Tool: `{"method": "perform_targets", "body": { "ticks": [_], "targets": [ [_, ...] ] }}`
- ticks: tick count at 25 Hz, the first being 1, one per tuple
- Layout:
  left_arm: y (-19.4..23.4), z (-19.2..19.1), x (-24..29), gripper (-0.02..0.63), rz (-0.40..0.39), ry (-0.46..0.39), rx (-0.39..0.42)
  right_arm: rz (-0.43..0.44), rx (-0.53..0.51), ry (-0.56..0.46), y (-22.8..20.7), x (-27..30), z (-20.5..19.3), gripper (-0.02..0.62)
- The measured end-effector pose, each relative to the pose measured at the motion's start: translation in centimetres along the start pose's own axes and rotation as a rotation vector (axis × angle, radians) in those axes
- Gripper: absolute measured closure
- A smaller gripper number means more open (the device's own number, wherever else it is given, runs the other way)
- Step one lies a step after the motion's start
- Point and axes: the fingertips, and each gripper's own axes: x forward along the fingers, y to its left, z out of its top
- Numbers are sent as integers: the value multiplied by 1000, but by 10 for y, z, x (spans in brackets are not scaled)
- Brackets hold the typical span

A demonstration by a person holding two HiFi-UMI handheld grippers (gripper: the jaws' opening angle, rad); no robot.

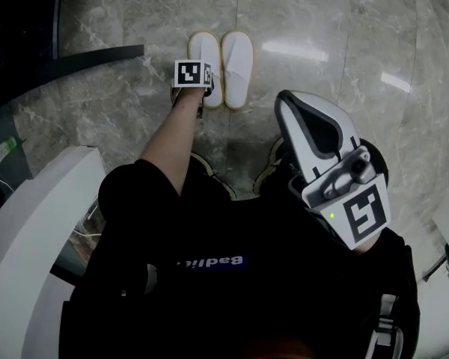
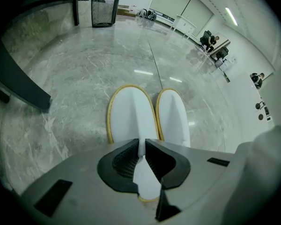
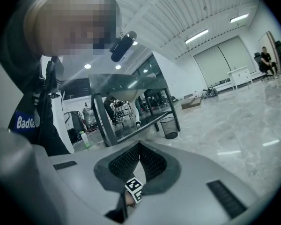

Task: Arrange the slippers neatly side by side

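Head view: left slipper (image 1: pixel 209 49) and right slipper (image 1: pixel 237 69) lie side by side on the floor (image 1: pixel 322 66), with the left hand-held gripper (image 1: pixel 197 88) on the left one.

Left gripper view: its jaws pinch that slipper's upper.

Right gripper view: right hand-held gripper (image 3: pixel 139 145) closed, empty.

This looks like a final nudge; next, release gently.

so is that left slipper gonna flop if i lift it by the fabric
Probably floppy: the left gripper pinches only a thin fold of white upper on the left slipper, so the sole would likely sag. It looks thin and flat, so likely light. On the glossy marble floor it should slide easily when pushed.
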Motion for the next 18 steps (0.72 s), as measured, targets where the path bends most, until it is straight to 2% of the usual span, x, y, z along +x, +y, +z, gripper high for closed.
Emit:
{"method": "perform_targets", "body": {
  "ticks": [10,18],
  "targets": [
    [-16,-7,-14,577,-5,5,27,17,7,-29,15,-6,10,595],
    [-8,-10,-11,529,-10,5,-29,14,1,-35,15,-5,11,595]
  ]
}}
